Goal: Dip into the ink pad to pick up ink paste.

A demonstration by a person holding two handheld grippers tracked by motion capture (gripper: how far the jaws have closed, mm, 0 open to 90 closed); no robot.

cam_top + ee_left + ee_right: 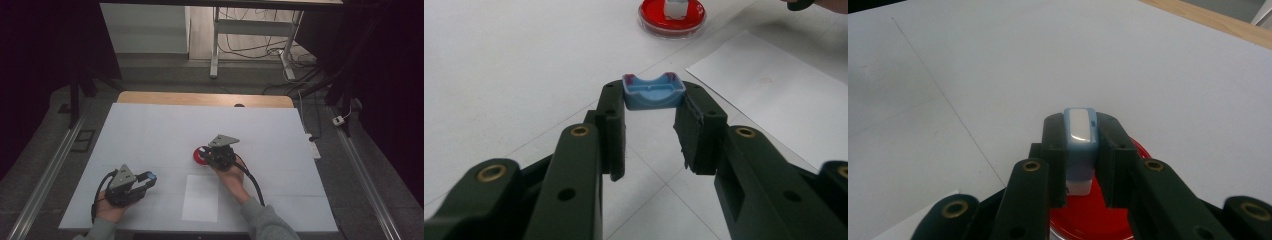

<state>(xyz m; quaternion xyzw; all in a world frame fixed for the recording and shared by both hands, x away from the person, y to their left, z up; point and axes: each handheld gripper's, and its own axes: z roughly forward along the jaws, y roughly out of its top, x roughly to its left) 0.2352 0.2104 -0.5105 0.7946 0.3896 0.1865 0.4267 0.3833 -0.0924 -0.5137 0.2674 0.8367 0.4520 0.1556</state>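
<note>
A small blue cap (654, 92) sits hollow side up between the tips of my left gripper (654, 107), which is shut on it; in the high view the blue cap (150, 176) is at the front left, just above the table. My right gripper (1079, 125) is shut on a light blue and white stamp body (1080, 150), held upright over a round red ink dish (1088, 217). From above, the right gripper (206, 154) stands at the red dish (199, 156) near the table's middle. The left gripper view has the dish (672, 17) far off, with the stamp body (675, 7) in it.
A white sheet of paper (201, 197) lies flat near the front edge between the two hands; its near corner (769, 85) is right of the cap. The white table cover (165, 130) stretches back to a wooden edge (200, 98). Metal rails run along both sides.
</note>
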